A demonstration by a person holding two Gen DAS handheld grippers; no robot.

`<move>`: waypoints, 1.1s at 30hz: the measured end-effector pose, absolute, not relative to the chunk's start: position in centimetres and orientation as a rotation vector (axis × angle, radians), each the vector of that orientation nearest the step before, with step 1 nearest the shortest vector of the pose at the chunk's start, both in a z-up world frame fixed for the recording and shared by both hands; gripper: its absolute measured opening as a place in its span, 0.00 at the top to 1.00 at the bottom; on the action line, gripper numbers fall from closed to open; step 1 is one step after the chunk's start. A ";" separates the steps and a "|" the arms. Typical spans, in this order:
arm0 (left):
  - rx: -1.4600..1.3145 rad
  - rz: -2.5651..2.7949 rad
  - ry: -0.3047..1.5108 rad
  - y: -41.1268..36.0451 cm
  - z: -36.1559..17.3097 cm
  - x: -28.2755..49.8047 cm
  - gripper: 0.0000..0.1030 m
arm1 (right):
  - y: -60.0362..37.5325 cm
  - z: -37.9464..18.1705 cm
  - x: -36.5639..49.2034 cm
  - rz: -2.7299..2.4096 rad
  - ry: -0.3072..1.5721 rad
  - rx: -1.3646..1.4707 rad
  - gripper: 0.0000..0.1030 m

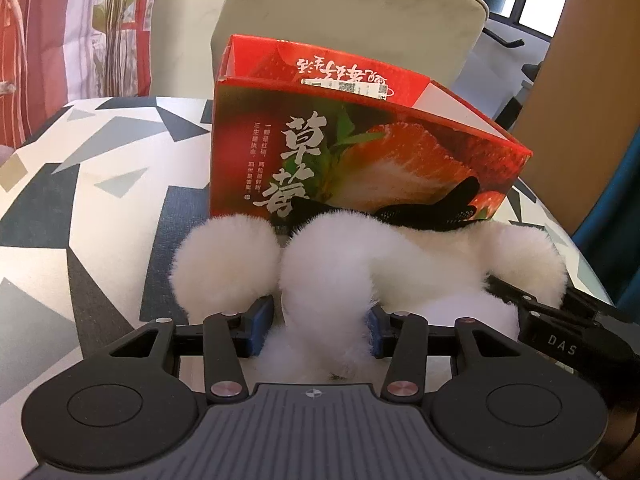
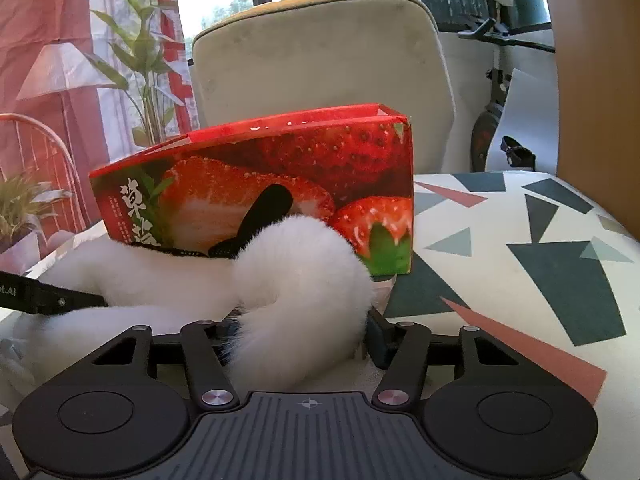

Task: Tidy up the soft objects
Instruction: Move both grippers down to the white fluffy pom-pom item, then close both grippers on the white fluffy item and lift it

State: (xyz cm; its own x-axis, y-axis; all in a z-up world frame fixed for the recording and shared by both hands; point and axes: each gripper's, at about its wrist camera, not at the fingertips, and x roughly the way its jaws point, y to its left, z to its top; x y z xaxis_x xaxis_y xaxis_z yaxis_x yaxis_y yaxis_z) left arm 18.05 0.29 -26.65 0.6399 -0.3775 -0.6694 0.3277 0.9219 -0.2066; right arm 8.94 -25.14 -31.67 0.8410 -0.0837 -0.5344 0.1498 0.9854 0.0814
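Grip comes first: your left gripper [image 1: 320, 320], at the lower centre of the left wrist view, has its blue pads [image 1: 262, 326] pressed into a limb of the white plush toy [image 1: 360, 264], so it is holding the toy. Your right gripper [image 2: 300, 340], low in the centre of the right wrist view, brackets another fluffy limb, and its jaws look closed on it (the fur hides the pads, so the contact itself is a judgement).

The plush toy [image 2: 296, 264] lies on the patterned tablecloth [image 1: 80, 184], filling the lower middle of both views and resting against the front wall of the red strawberry box [image 1: 360, 152]. A black bow [image 1: 440, 204] on the toy shows against that wall.

The box is open at the top, and its rim sits in the upper centre of the left view, so it seems the likely place for the toy. To do this well, raise both hands together so the soft body does not sag or twist between the two holds. Clear the near rim fully before moving forward, since a dragging limb could tip the light box [image 2: 280, 184]. Keep the squeeze gentle but steady. Lower the toy inside before you release, one hand at a time.
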 end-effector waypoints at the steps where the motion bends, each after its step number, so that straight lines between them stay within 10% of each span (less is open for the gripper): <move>1: -0.071 -0.406 0.775 0.3 -26.7 18.0 0.60 | -25.2 -31.7 8.9 -0.122 0.559 0.126 0.50; 10: -0.059 -0.428 0.713 0.1 -25.8 17.3 0.84 | -25.4 -31.6 8.9 -0.124 0.557 0.145 0.57; 19: -0.089 -0.433 0.620 0.9 -23.5 16.5 0.87 | -25.6 -29.0 8.2 -0.085 0.505 0.181 0.77; 33: -0.137 -0.403 0.441 2.9 -18.4 15.5 0.88 | -24.4 -22.4 8.1 0.006 0.377 0.178 0.80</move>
